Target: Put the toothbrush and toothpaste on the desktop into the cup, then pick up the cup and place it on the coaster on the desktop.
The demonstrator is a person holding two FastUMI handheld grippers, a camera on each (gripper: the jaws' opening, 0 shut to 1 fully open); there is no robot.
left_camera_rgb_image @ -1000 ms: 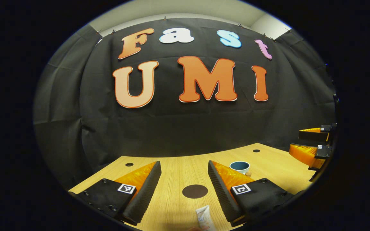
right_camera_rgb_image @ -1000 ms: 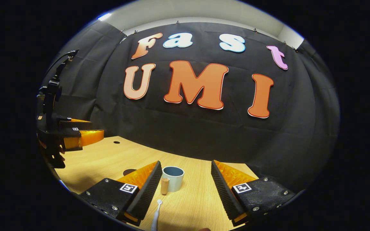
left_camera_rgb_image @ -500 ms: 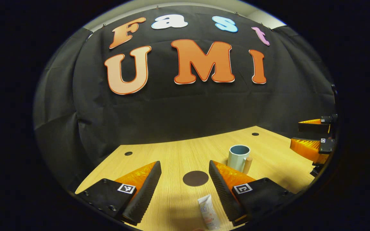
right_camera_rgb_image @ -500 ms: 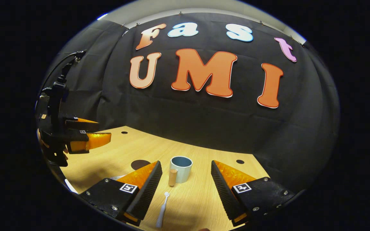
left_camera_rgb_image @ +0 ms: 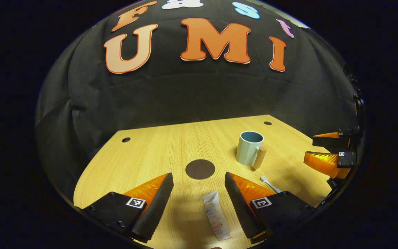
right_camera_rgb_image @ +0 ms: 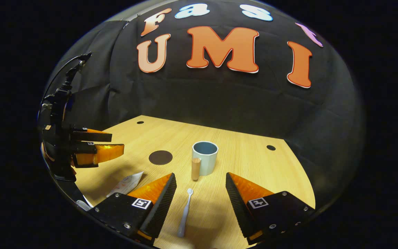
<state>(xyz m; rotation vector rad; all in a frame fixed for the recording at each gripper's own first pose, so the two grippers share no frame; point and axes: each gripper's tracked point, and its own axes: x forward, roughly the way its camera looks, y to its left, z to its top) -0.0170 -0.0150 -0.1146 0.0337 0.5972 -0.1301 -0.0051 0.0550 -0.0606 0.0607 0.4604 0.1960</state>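
Note:
A pale blue cup (left_camera_rgb_image: 249, 148) with a wooden handle stands upright on the wooden desktop (left_camera_rgb_image: 157, 155); it is also in the right gripper view (right_camera_rgb_image: 205, 157). A white toothpaste tube (left_camera_rgb_image: 215, 220) lies flat between the open fingers of my left gripper (left_camera_rgb_image: 199, 197). A white toothbrush (right_camera_rgb_image: 185, 211) lies between the open fingers of my right gripper (right_camera_rgb_image: 201, 199), head toward the cup; its head shows in the left gripper view (left_camera_rgb_image: 267, 183). A dark round coaster (left_camera_rgb_image: 200, 169) lies left of the cup, also seen in the right gripper view (right_camera_rgb_image: 160, 157). Both grippers hover above the desktop.
The black cloth wall closes off the back of the desktop. Small dark cable holes (left_camera_rgb_image: 126, 139) (right_camera_rgb_image: 271, 147) sit near the far corners. The other gripper shows at the right edge of the left gripper view (left_camera_rgb_image: 330, 154) and at the left edge of the right gripper view (right_camera_rgb_image: 81, 148).
Both cameras have tilted down and risen, so more of the desktop shows. The toothpaste and the toothbrush now lie in fuller view between the fingers. The objects themselves have not moved.

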